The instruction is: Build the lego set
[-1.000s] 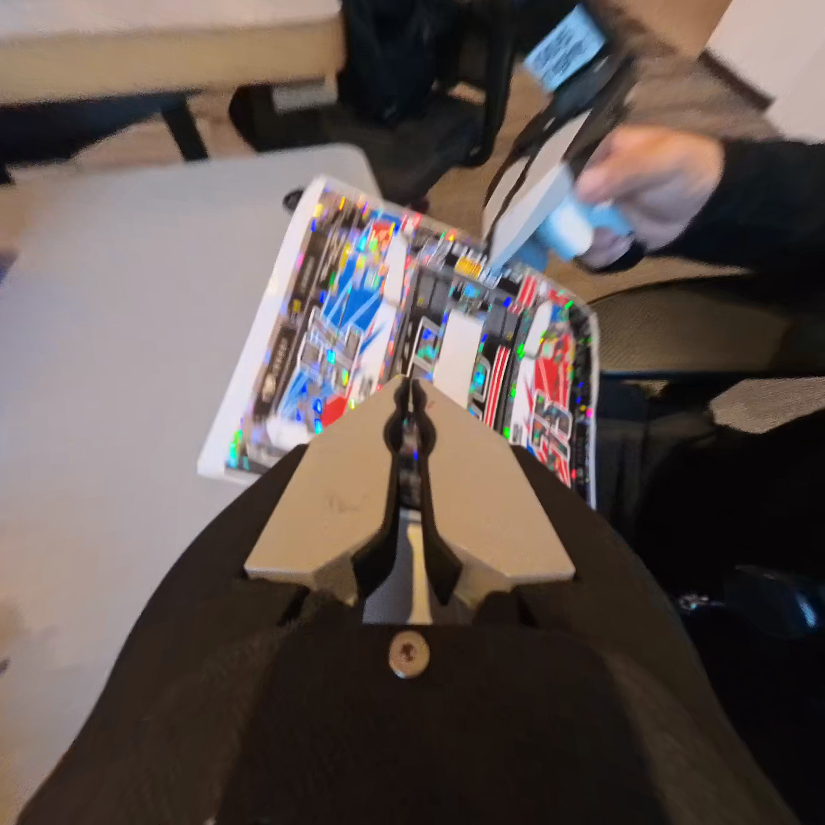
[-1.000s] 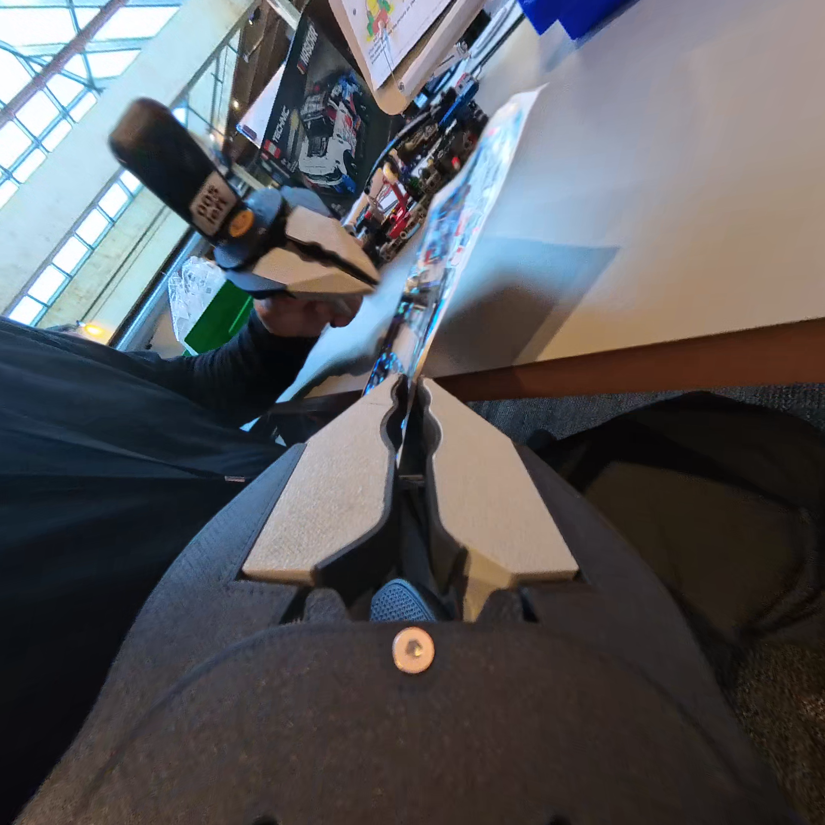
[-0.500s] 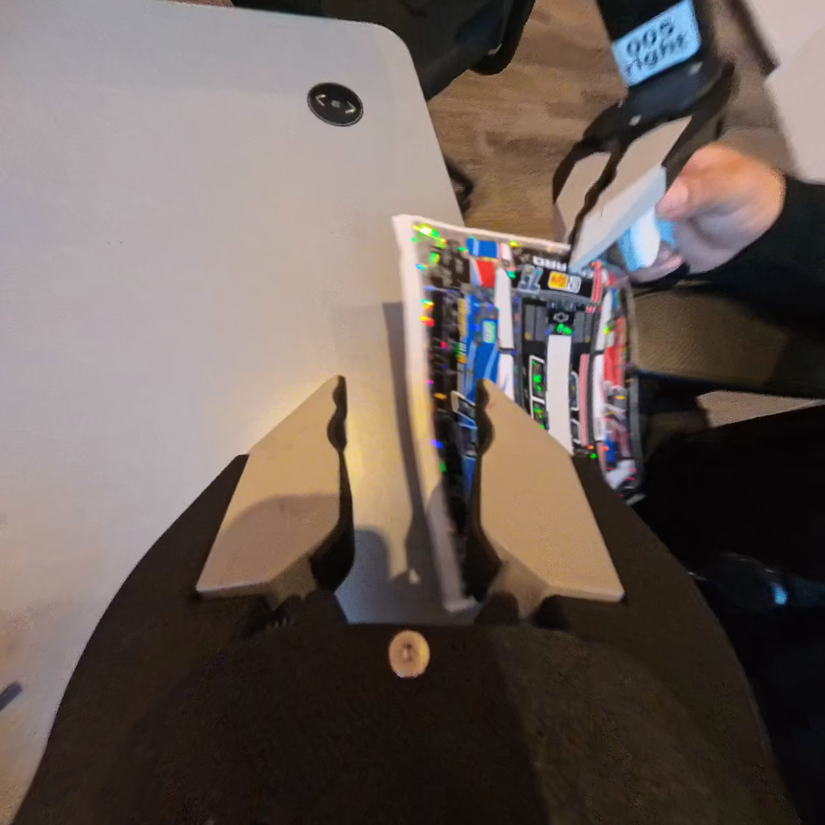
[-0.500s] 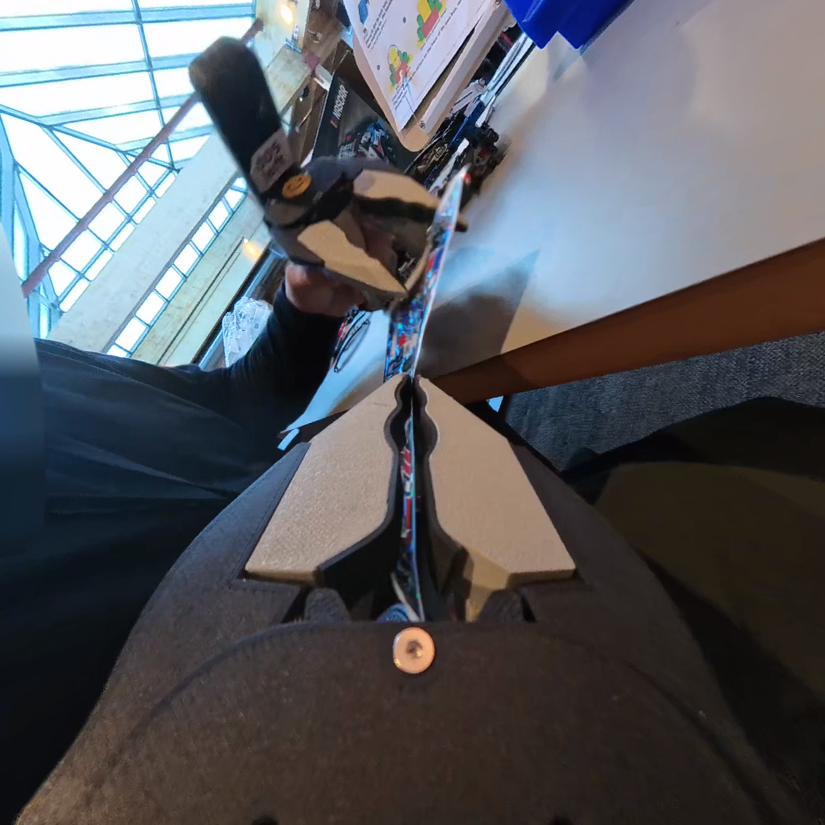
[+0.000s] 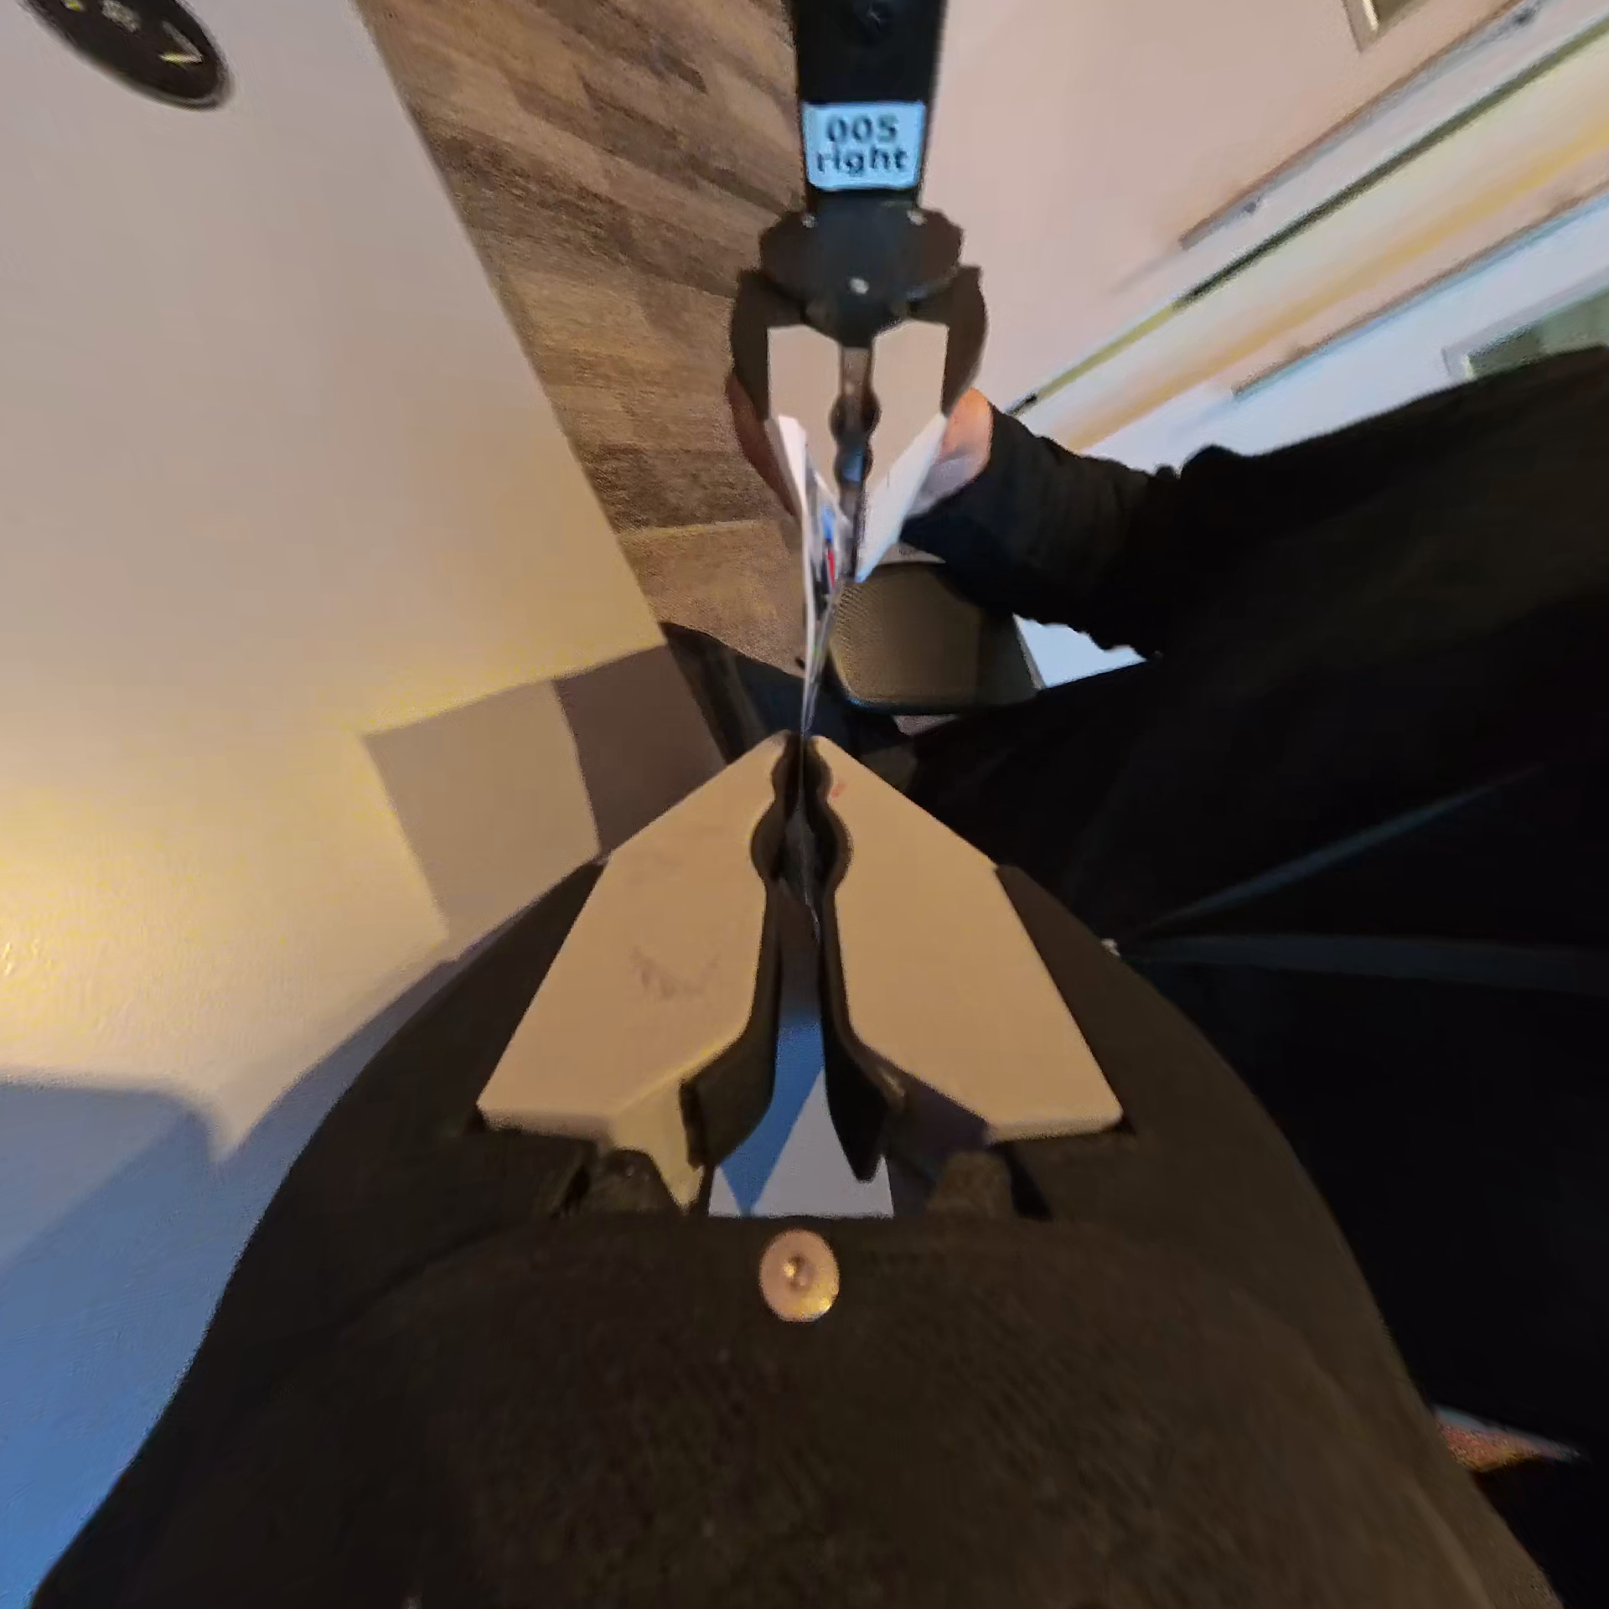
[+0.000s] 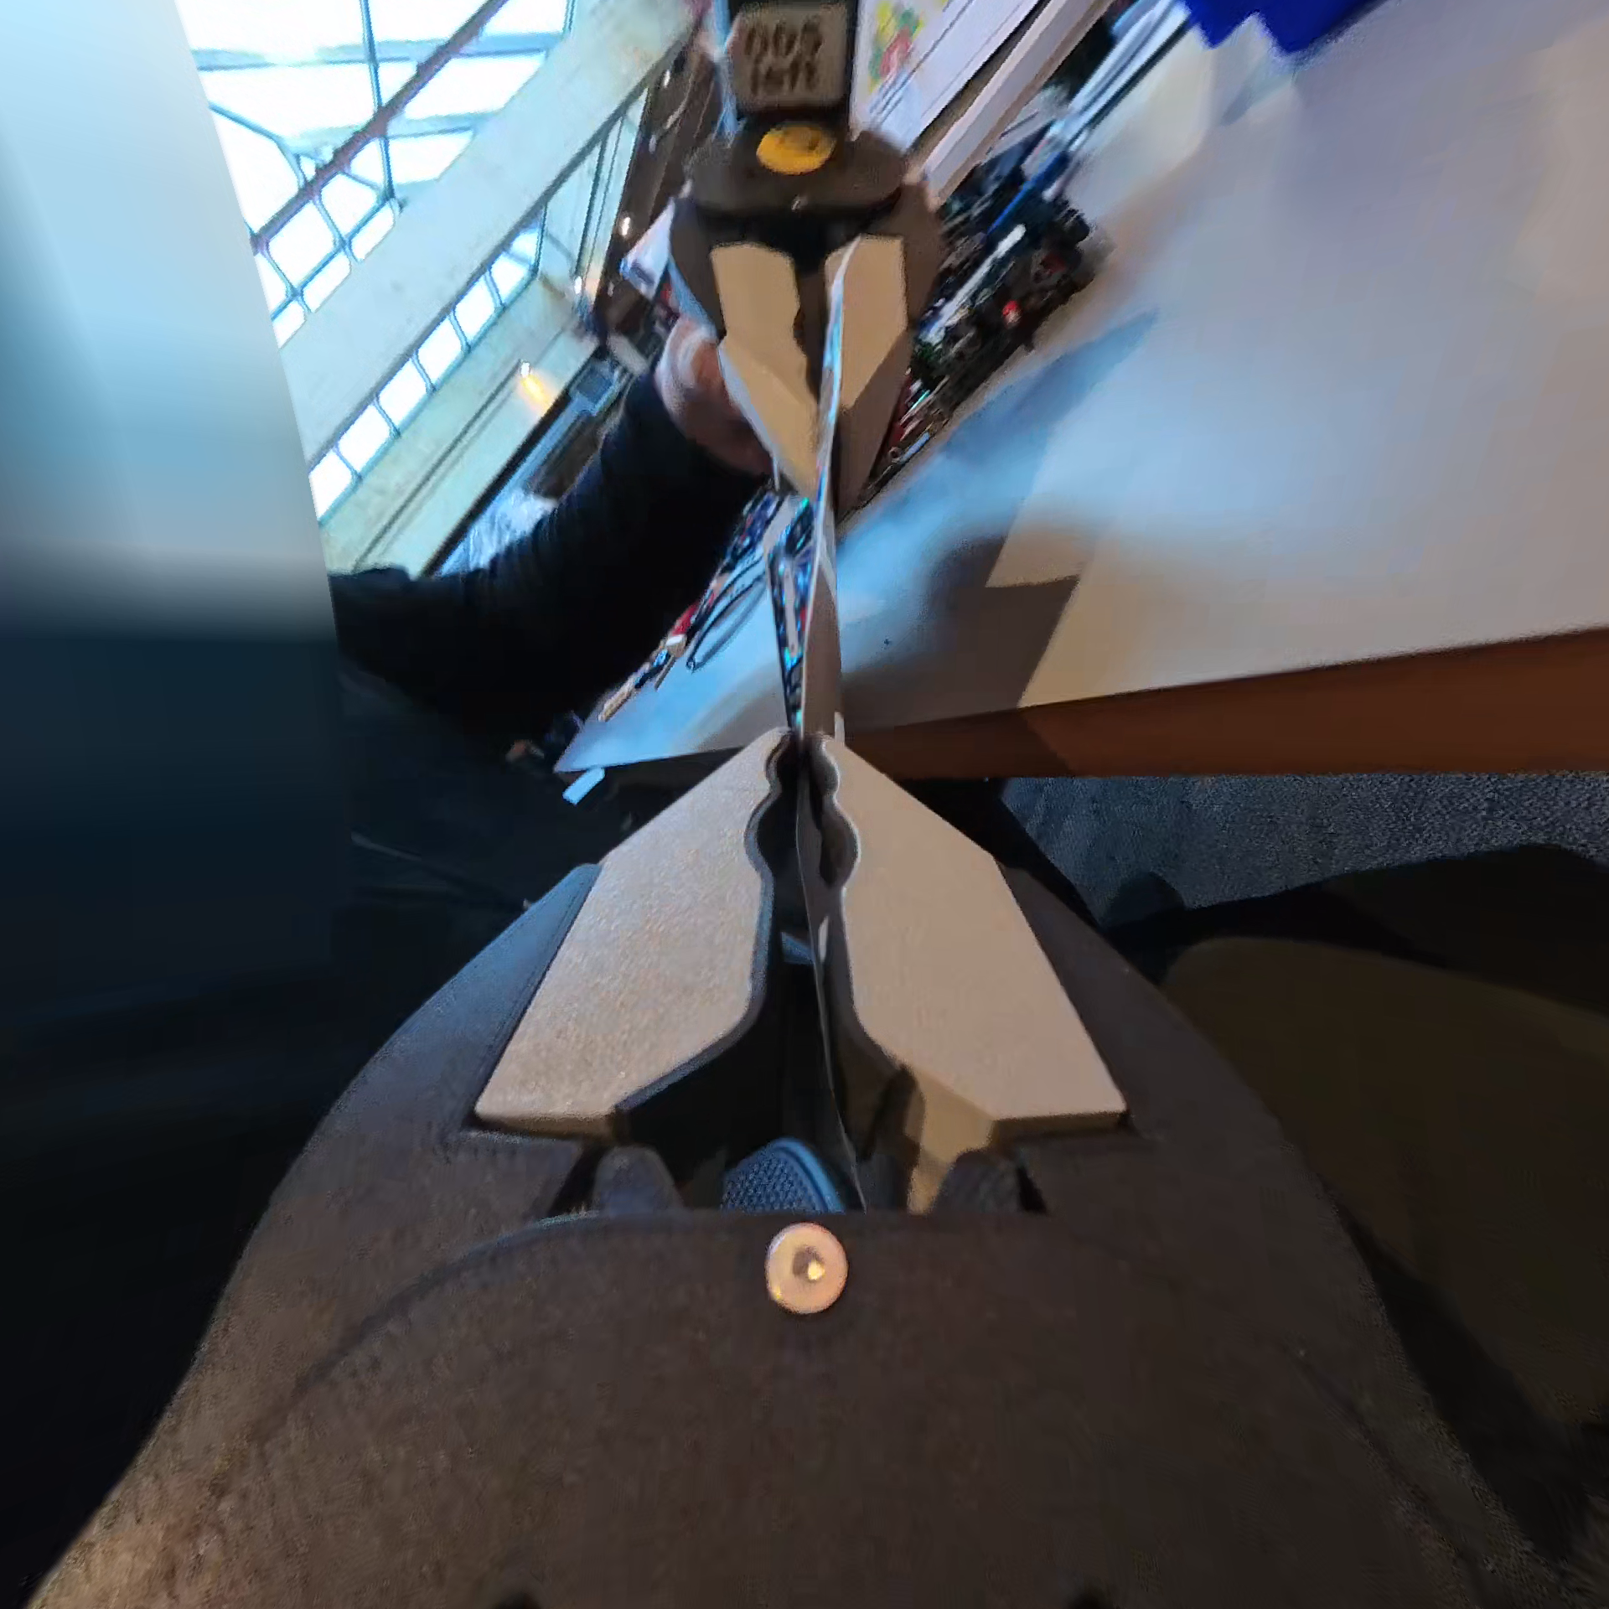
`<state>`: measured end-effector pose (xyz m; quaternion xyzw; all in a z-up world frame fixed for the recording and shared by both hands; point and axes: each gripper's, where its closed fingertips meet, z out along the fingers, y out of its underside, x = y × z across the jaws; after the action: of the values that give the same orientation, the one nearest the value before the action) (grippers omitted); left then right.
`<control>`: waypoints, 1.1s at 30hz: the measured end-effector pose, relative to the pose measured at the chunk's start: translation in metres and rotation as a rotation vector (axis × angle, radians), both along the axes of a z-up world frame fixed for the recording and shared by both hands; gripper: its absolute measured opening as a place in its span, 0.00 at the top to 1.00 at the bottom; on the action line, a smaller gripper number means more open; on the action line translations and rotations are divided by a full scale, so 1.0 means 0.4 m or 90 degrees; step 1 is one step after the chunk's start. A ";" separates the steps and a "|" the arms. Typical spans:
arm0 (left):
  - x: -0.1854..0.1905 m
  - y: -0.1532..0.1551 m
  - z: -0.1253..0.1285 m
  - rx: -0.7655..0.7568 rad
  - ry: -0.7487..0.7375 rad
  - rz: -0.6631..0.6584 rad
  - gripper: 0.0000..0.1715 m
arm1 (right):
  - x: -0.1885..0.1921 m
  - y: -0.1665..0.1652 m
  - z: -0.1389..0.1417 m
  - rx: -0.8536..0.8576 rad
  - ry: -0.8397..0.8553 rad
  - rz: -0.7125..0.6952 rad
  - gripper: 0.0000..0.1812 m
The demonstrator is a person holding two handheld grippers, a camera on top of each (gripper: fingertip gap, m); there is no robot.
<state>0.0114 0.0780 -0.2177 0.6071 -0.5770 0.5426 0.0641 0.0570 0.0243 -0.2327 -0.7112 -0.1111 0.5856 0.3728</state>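
Between both closed tongs, left (image 5: 801, 749) and right (image 6: 805, 740), stretches a thin colourful sticker sheet (image 6: 805, 601), edge-on.

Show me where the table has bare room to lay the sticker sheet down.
The white table is bare between its brown front edge and the sticker sheet. It is crowded along the far side, where lego parts pile up, and left of the sheet, where small pieces lie.

Thin glossy printed paper sheet (image 6: 805, 627), seemingly foil-flecked; smooth matt white surface (image 6: 1306, 392) with brown wood-look edge; grainy matt grey plastic fingers (image 6: 662, 949); shiny metal screw (image 6: 805, 1267).
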 end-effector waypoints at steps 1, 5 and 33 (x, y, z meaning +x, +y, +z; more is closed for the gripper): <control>-0.001 -0.002 0.011 -0.009 0.004 -0.023 1.00 | -0.001 0.000 0.006 0.007 -0.013 0.015 1.00; -0.001 -0.004 0.037 -0.010 0.041 -0.103 1.00 | 0.006 0.030 0.035 0.010 -0.047 0.052 0.88; -0.161 0.134 0.164 0.281 0.020 0.234 0.95 | -0.115 0.123 0.066 -0.092 0.084 0.061 1.00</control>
<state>-0.0530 0.1314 -0.1520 0.7091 -0.5604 0.3968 -0.1602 0.0111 0.0736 -0.2064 -0.6899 -0.0775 0.6548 0.2989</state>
